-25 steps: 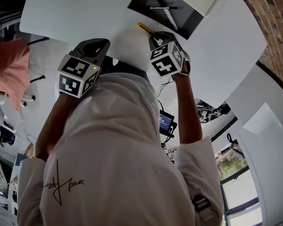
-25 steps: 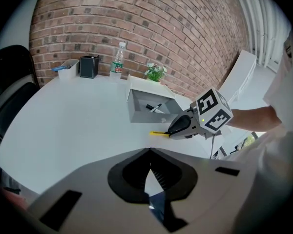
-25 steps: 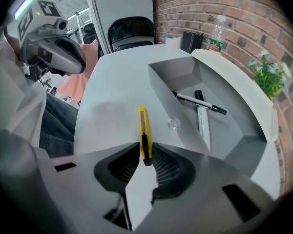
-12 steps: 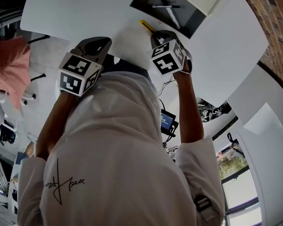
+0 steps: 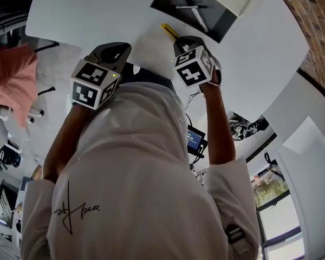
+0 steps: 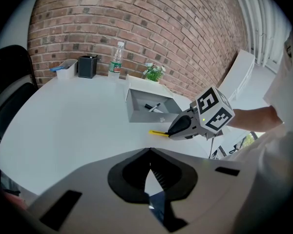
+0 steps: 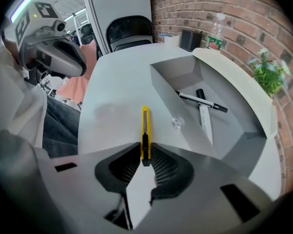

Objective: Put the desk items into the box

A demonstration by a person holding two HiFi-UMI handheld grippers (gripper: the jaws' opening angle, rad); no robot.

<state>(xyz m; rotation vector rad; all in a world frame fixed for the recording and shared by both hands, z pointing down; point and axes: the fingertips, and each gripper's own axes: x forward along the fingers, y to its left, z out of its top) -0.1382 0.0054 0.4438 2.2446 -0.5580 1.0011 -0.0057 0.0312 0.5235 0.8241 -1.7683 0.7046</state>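
**Knife clamped, box just ahead**

Your left gripper (image 6: 149, 164) hangs at the table's near edge, jaws pressed together on nothing. Your right gripper (image 7: 145, 152) pinches the yellow utility knife (image 7: 145, 126) by its near end, and the rest points out over the white table (image 7: 112, 87). Just beyond, the open box (image 7: 234, 77) holds a black marker (image 7: 201, 102) and a white pen (image 7: 205, 123).

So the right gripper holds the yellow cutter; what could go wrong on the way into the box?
The right gripper pinches the yellow utility knife only at its rear end, so the long body ahead could swing or slip out. That protruding tip might also catch the box wall, or the knife may land across the two pens inside.
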